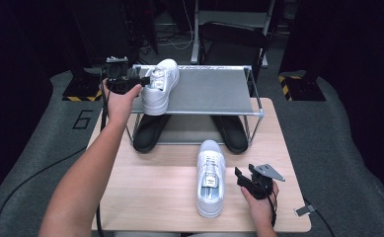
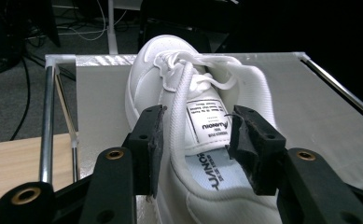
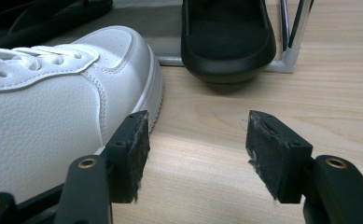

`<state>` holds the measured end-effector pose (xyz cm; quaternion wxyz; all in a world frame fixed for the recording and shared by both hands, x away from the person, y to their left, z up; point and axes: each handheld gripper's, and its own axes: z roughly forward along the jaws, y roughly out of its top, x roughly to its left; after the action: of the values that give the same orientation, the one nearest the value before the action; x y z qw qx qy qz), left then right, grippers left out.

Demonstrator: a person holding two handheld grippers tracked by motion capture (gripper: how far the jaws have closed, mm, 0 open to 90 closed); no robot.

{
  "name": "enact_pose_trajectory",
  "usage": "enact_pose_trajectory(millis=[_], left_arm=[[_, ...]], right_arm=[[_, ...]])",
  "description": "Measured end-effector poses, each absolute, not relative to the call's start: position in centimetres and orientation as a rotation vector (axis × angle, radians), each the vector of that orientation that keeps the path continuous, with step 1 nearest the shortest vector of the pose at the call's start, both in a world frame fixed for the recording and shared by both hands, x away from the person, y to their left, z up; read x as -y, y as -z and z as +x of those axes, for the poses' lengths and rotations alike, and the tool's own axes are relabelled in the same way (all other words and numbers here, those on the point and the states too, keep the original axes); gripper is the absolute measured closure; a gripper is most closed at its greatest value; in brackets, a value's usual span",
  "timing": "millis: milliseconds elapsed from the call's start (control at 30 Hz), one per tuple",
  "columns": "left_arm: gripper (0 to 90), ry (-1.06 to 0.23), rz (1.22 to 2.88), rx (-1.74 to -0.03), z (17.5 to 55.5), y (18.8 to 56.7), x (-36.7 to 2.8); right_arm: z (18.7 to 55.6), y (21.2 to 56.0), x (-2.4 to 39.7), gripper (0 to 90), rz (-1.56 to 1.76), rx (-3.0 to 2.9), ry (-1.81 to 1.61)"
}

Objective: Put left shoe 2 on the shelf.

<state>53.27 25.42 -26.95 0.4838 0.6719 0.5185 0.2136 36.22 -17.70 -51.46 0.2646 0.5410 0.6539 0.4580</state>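
The left gripper [image 2: 195, 140] straddles the heel collar of a white sneaker [image 2: 188, 88] on the rack's top shelf [image 2: 310, 102], jaws apart, one outside, one inside; whether they pinch it cannot be told. Squaring the shoe fully onto the shelf looks wise. The right gripper [image 1: 249, 178] waits open beside a second sneaker [image 1: 211, 177] on the table [image 1: 150, 192].

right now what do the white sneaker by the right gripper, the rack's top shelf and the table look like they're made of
White sneaker: probably leather or faux leather, matte; fine pebbled grain and stitched seams show in the right gripper view.
Top shelf: looks like grey fabric or thin sheet, stretched across a shiny metal tube frame; which one is unclear.
Table: pale wood or wood-look laminate, with faint grain lines.
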Motion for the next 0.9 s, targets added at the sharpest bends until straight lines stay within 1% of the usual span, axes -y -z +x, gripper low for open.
enact_pose_trajectory(millis=[100, 300, 467, 633, 900], left_arm=[[53.4, -0.527, 1.659, -1.223, 52.4, 26.6, -25.7], [52.9, -0.486, 1.638, -1.213, 51.0, 26.9, -26.7], [52.8, -0.536, 1.617, -1.186, 49.6, 26.4, -27.7], [52.8, -0.540, 1.632, -1.169, 48.6, 26.0, -28.5], [52.4, -0.508, 1.642, -1.167, 47.1, 26.9, -29.6]], right_arm=[[36.2, 51.4, 17.7, 39.2, 1.464, -1.765, -1.235], [36.1, 51.3, 17.7, 39.2, 1.470, -1.757, -1.237], [36.2, 51.3, 17.8, 39.2, 1.462, -1.760, -1.237], [36.1, 51.3, 17.7, 39.2, 1.454, -1.758, -1.241], [36.1, 51.2, 17.6, 39.2, 1.456, -1.759, -1.238]])
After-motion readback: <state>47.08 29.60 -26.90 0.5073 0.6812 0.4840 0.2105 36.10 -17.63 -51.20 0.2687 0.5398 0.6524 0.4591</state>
